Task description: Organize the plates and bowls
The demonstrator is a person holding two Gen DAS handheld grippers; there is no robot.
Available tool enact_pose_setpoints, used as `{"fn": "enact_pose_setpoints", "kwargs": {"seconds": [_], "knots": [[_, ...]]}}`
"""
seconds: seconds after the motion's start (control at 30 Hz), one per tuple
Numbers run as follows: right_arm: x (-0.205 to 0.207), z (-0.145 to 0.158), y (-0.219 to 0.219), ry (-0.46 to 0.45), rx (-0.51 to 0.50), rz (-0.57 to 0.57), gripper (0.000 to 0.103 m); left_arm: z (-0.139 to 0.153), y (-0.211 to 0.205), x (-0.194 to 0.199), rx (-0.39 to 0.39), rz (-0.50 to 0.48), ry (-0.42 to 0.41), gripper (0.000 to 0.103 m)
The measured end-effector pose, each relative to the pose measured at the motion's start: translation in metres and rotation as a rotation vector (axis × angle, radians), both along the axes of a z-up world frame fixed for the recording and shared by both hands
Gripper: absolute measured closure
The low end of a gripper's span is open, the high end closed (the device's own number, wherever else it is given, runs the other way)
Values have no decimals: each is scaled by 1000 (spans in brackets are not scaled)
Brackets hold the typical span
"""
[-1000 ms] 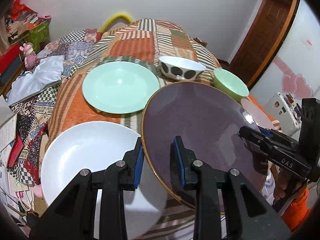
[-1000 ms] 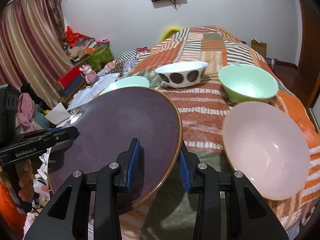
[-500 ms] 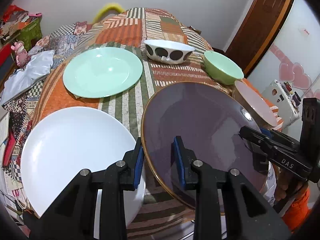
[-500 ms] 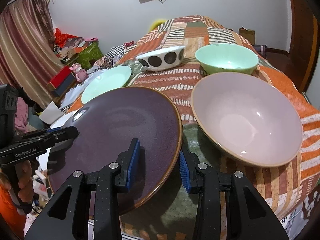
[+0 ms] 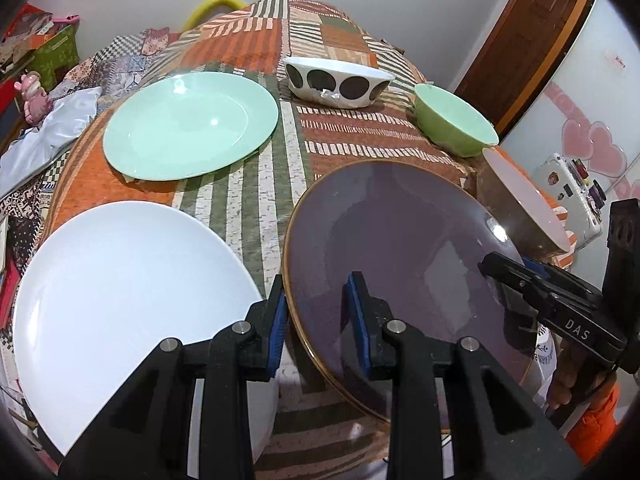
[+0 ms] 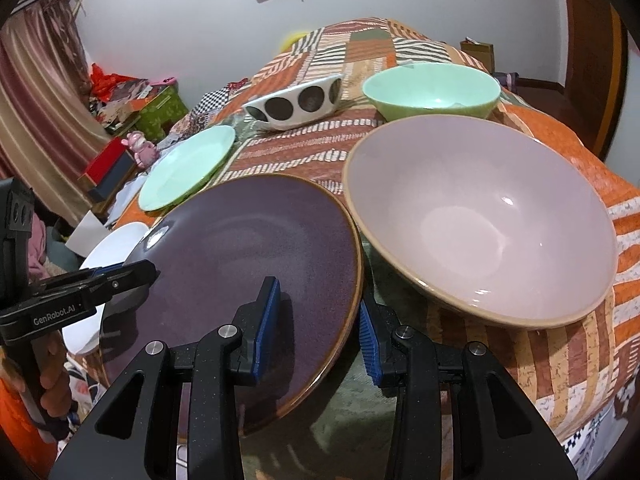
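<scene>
A dark purple plate with a gold rim (image 5: 400, 248) (image 6: 248, 248) hangs tilted just above the patchwork cloth, held from both sides. My left gripper (image 5: 316, 296) (image 6: 136, 276) is shut on its left rim. My right gripper (image 6: 316, 312) (image 5: 494, 266) is shut on its right rim. A white plate (image 5: 120, 280) lies left of it and a mint green plate (image 5: 188, 124) further back. On its right stands a large pink bowl (image 6: 480, 216), close to the held rim. Behind are a green bowl (image 6: 432, 88) and a white bowl with dark spots (image 6: 296, 100).
The table's cloth (image 5: 260, 184) falls away at the near edge and at the left side. Left of the table lie boxes, a pink toy (image 5: 30, 94) and fabric. A wooden door (image 5: 528, 40) and a white cabinet with pink hearts (image 5: 592, 148) stand to the right.
Both grippers have sunk toward the table with the purple plate between them. The plates and bowls now look nearer, and the pink bowl sits close beside the plate's right rim.
</scene>
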State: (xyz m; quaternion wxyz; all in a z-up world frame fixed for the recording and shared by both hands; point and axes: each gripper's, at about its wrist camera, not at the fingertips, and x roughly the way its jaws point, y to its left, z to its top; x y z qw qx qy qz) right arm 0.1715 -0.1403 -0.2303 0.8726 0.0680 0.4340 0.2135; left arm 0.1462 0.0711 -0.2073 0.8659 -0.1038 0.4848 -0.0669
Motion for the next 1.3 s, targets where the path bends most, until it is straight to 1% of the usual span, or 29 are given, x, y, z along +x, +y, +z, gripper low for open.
{"fn": "enact_pose_setpoints", "kwargs": {"seconds": [0.17, 0.33, 0.43, 0.6, 0.7, 0.97, 1.07, 1.13, 1.2, 1.3], "knots": [[1, -2, -3, -2, 9, -16, 69, -6, 1, 6, -13, 4, 12, 74], [2, -3, -2, -2, 0, -13, 69, -11, 1, 9, -13, 12, 19, 74], [2, -3, -2, -3, 4, -5, 69, -13, 3, 9, -28, 21, 27, 74], [1, -1, 0, -8, -13, 3, 67, -11, -3, 3, 36, 19, 13, 74], [-2, 1, -1, -11, -18, -1, 67, -8, -2, 0, 31, 23, 8, 74], [-11, 10, -8, -11, -9, 5, 67, 16, 6, -19, 59, 47, -49, 74], [-17, 17, -9, -29, 4, 14, 67, 26, 11, -29, 72, 62, -71, 73], [-23, 24, -7, -50, 7, 27, 67, 33, 15, -36, 81, 75, -88, 70], [-28, 31, -2, -73, 6, 43, 67, 41, 20, -43, 92, 92, -108, 63], [-33, 41, 7, -106, 5, 69, 67, 52, 26, -53, 109, 110, -136, 61]]}}
